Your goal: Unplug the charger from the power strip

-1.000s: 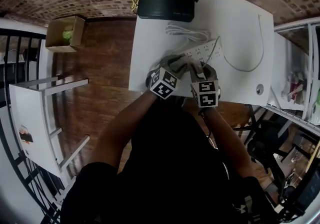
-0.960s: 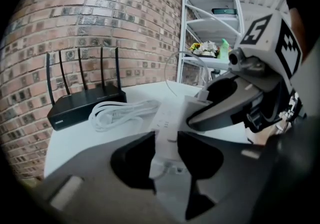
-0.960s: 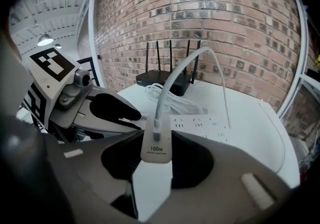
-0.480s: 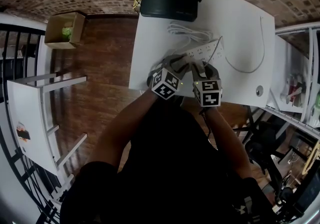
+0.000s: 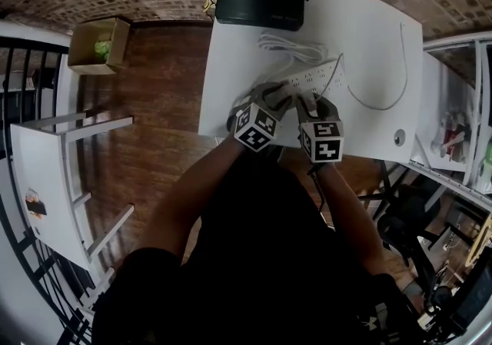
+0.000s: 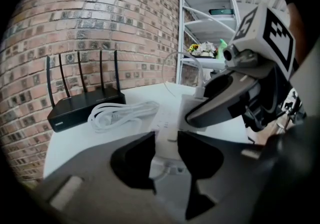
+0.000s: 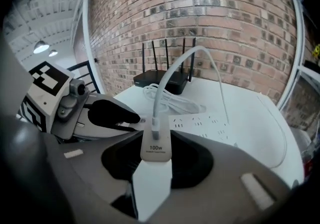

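My right gripper (image 7: pixel 156 155) pinching the white block charger (image 7: pixel 156 142), "100w" printed on its face, white cable (image 7: pixel 167 76) arching from its top, charger at the near end of the white power strip (image 6: pixel 168 117), my left gripper (image 6: pixel 166 150) clamped on that strip, white table (image 5: pixel 369 36).

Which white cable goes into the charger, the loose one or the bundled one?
The loose thin cable, arching up from the top of the charger; the bundled cable lies coiled near the router.
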The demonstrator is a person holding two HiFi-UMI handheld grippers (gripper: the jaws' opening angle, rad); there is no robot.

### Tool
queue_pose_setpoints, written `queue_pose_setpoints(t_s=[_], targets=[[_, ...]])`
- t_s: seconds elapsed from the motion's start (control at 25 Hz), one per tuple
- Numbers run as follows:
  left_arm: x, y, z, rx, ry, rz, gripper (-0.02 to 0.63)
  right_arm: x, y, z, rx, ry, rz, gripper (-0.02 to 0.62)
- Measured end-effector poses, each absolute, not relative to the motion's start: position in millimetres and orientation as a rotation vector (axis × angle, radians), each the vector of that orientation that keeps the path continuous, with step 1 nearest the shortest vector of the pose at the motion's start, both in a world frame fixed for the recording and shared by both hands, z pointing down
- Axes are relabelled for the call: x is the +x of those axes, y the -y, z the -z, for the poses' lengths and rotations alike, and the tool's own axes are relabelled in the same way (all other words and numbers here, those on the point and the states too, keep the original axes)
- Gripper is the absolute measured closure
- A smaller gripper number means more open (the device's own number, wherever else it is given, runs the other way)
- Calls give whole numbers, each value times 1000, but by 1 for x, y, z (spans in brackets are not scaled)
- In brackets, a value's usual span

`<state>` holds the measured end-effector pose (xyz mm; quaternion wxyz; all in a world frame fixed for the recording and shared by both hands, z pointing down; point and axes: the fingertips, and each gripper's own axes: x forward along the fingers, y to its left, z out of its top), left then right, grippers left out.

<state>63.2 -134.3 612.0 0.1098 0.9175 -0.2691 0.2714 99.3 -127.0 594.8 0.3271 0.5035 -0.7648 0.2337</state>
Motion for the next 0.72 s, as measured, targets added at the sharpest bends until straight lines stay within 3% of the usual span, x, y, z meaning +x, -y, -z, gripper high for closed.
queue_pose_setpoints(t_s=[0.72], targets=[[64, 134, -612, 2691, 797, -800, 462, 101, 126, -596, 1334, 2020, -655, 456]])
